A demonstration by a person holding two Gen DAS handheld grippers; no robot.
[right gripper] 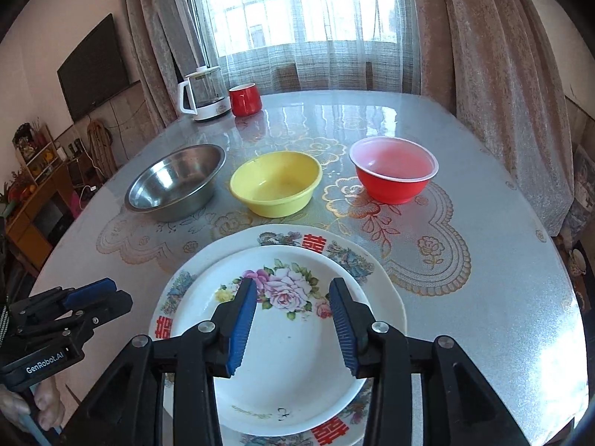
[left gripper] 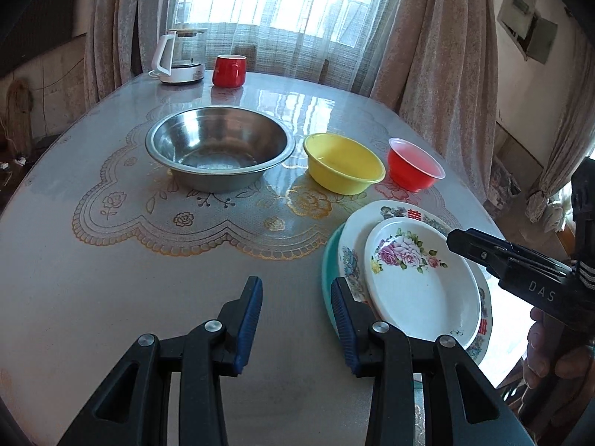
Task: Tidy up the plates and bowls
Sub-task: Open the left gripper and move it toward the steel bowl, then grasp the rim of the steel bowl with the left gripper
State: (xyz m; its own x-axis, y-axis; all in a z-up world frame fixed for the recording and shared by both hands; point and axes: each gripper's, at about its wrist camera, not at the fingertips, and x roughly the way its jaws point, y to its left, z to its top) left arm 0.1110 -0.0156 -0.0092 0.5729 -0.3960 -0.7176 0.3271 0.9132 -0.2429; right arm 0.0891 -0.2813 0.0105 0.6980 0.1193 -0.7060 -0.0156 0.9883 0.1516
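Bright curtained window (right gripper: 308, 11) (television (right gripper: 95, 68) on wall).

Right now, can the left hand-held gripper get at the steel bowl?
Probably yes. The left hand-held gripper is open and empty, and only bare table lies between it and the steel bowl. The plate stack sits off to its right.

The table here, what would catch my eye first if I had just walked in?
Probably the row of three bowls across the middle: a steel bowl, a yellow bowl and a red bowl. Nearer, a rose-patterned plate tops a stack of plates, with the right gripper open above it.
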